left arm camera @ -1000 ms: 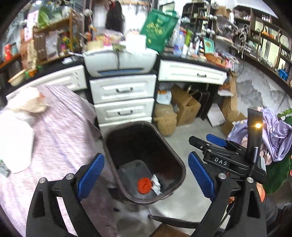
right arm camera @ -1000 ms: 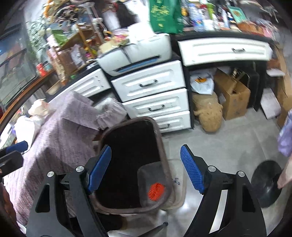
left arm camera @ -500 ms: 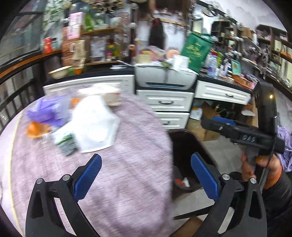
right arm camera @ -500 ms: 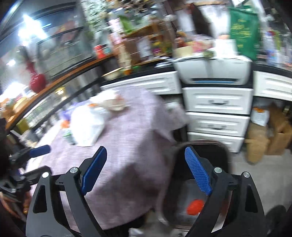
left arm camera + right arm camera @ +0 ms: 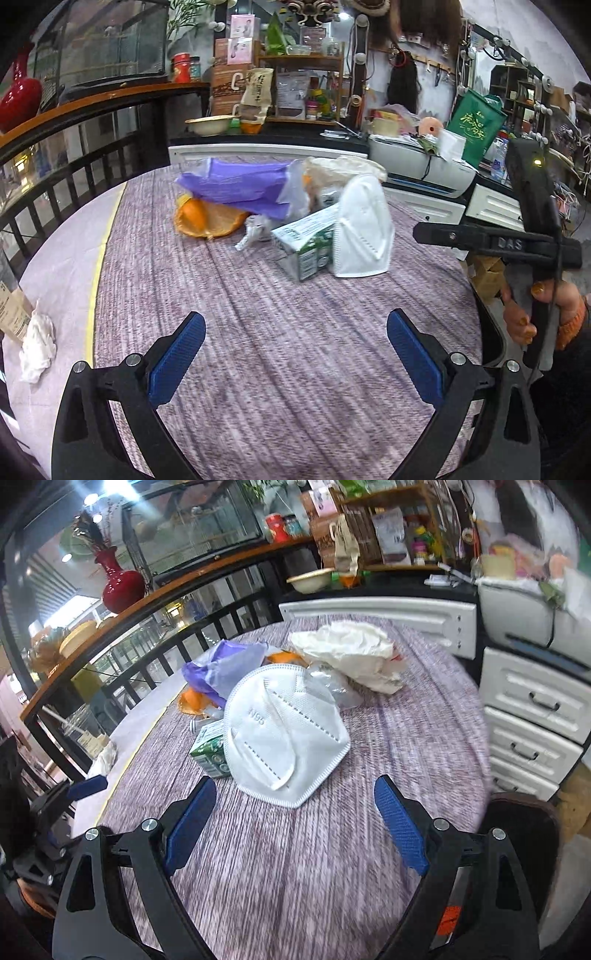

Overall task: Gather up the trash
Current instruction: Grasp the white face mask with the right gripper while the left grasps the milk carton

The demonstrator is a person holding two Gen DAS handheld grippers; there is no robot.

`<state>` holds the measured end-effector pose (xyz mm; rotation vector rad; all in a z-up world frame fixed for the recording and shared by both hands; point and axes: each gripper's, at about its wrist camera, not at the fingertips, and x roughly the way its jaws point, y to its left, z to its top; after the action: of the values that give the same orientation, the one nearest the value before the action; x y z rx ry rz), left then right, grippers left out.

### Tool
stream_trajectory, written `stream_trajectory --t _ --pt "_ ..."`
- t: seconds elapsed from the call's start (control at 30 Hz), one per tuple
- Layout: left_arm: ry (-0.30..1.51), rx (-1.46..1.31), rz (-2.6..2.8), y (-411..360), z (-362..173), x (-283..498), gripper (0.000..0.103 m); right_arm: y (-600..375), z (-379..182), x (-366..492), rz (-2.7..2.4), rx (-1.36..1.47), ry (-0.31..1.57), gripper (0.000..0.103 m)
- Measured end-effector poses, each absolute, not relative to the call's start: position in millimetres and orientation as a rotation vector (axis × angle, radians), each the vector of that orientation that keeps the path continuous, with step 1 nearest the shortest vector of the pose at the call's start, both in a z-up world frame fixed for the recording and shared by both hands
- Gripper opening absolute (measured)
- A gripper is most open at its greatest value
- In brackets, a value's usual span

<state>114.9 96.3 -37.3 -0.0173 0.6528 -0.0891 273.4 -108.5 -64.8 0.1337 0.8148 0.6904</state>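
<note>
A pile of trash lies on the round table's purple striped cloth [image 5: 295, 369]. It holds a white N95 mask [image 5: 364, 229] [image 5: 284, 734], a green-and-white carton [image 5: 304, 245] [image 5: 210, 749], a purple plastic bag [image 5: 240, 184] [image 5: 221, 668], an orange wrapper [image 5: 203, 219] and a crumpled white bag [image 5: 351, 653]. My left gripper [image 5: 295, 316] hovers open over bare cloth, short of the pile. Just in front of the mask, my right gripper [image 5: 295, 782] is open with nothing held. A crumpled tissue [image 5: 37, 341] lies at the table's left edge.
The dark bin's rim [image 5: 524, 834] shows beside the table at lower right. White drawers [image 5: 532, 701] and a printer [image 5: 424, 166] stand behind. A black railing [image 5: 207, 624] runs past the table's far side. A hand [image 5: 535, 317] holds the right gripper's handle.
Both views have swung from the bin on the floor up and left to the table top. The trash pile now lies ahead of both grippers. The right jaws stand slightly wider.
</note>
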Motion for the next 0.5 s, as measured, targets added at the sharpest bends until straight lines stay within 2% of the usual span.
stream_trajectory --t 0.23,0.37,0.4,0.43,0.5 --pt "0.674 0.004 -0.117 114 -43 130 0.097 -93 -92 317 0.732 0.214 0.921 0.086" --pt "0.686 -0.009 -0.141 116 -43 140 0.097 -89 -94 325 0.746 0.238 0.922 0.084" --pt "0.686 -0.014 -0.147 116 -44 143 0.097 -88 -95 326 0.766 0.249 0.921 0.080" --pt "0.687 -0.015 -0.152 114 -43 146 0.097 -87 -95 327 0.778 0.252 0.924 0.065" --pt "0.687 -0.008 -0.154 112 -44 151 0.097 -86 -94 325 0.785 0.251 0.917 0.049"
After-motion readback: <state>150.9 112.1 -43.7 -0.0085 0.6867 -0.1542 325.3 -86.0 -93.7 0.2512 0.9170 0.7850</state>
